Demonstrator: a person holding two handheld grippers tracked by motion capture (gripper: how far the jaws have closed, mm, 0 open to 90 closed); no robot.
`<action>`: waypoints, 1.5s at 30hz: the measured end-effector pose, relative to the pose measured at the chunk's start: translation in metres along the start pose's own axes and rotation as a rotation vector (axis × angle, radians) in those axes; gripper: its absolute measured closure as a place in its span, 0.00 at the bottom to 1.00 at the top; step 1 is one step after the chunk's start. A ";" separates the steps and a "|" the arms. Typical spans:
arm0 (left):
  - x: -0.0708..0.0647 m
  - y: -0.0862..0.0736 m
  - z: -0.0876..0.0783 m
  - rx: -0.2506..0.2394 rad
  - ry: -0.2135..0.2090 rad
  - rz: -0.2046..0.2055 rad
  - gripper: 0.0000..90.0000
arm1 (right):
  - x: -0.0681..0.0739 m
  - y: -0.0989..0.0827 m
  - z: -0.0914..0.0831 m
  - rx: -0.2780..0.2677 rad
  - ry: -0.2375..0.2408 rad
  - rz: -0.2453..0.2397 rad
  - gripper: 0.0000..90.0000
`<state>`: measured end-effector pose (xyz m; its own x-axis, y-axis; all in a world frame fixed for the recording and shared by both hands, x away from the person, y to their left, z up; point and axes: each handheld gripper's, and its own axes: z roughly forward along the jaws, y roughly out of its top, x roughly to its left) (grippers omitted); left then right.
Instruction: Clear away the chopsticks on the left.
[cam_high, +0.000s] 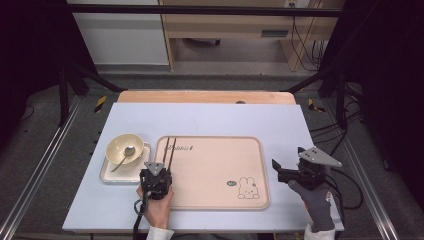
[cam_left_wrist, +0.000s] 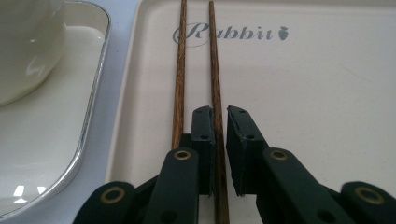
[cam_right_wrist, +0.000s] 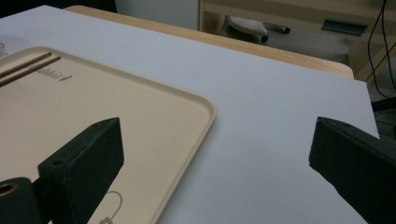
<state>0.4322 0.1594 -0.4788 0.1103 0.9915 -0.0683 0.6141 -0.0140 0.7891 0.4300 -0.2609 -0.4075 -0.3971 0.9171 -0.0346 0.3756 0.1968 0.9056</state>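
High view: the left gripper (cam_high: 156, 176) sits at about seven o'clock on the table (cam_high: 210, 117), over the near left edge of the beige tray (cam_high: 220, 170). Two chopsticks (cam_high: 169, 149) lie side by side along the tray's left side. At nine o'clock a bowl (cam_high: 122, 148) with a spoon (cam_high: 122, 157) rests on a small dish (cam_high: 112, 175). The right gripper (cam_high: 290, 172) rests at four o'clock, off the tray.

Left gripper view: the jaws stand narrow, with the right chopstick (cam_left_wrist: 215, 84) between them and a thin gap showing on one side; the left chopstick (cam_left_wrist: 180, 79) lies just outside.

Right gripper view: the jaws stand wide and hold nothing, above the tray's corner (cam_right_wrist: 187, 112) and bare table.
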 end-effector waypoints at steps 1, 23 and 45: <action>0.001 0.001 -0.003 -0.011 -0.008 -0.001 0.89 | 0.000 0.000 0.000 0.000 -0.002 -0.001 0.04; 0.026 0.029 -0.045 -0.134 -0.346 0.228 0.86 | -0.001 0.001 -0.004 -0.009 -0.004 0.007 0.04; 0.072 0.018 -0.064 -0.100 -0.393 0.364 0.45 | -0.004 0.000 -0.006 -0.013 -0.005 0.019 0.04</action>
<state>0.4009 0.2385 -0.4300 0.5974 0.8018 0.0125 0.4064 -0.3161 0.8573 0.4267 -0.2670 -0.4049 -0.3855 0.9225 -0.0191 0.3723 0.1745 0.9116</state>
